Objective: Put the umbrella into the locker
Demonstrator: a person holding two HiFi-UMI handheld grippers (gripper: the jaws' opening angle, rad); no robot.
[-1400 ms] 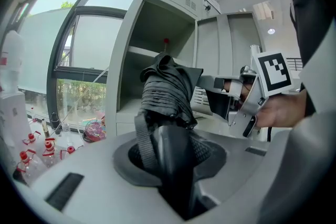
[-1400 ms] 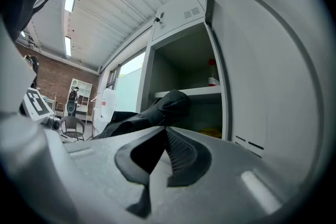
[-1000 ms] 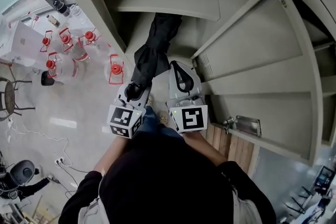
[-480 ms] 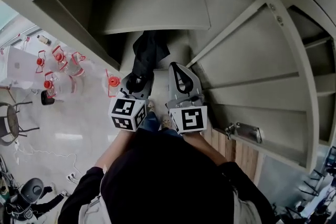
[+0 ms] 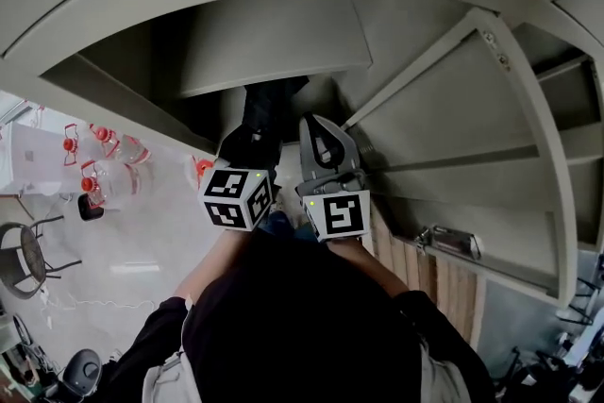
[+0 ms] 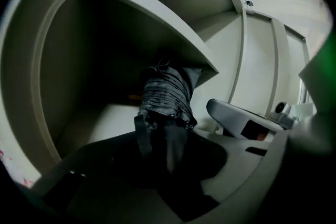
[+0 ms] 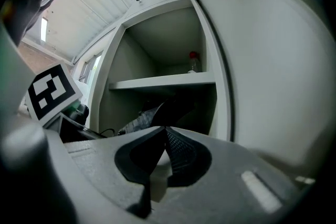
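Observation:
A folded black umbrella [image 5: 269, 109] pokes into the lower compartment of the grey locker, under its shelf [image 5: 274, 42]. My left gripper [image 5: 249, 142] is shut on the umbrella's near end. In the left gripper view the pleated canopy [image 6: 167, 94] reaches forward over the compartment floor [image 6: 105, 118], and the strapped end sits between the dark jaws. My right gripper [image 5: 316, 123] is just right of the umbrella at the compartment's mouth, its jaws meeting at the tip [image 7: 165, 128] with nothing in them. From the right gripper view the umbrella [image 7: 152, 113] shows below the shelf [image 7: 163, 81].
The open locker door [image 5: 453, 137] swings out to the right, with a metal latch [image 5: 448, 241] on it. A small red-capped bottle [image 7: 194, 63] stands on the shelf. Several red-capped clear bottles [image 5: 94, 165] sit on the floor at left, near a chair [image 5: 24, 255].
The left gripper has carried the umbrella forward, deeper under the shelf. The right gripper has followed a little. The locker now fills more of the head view.

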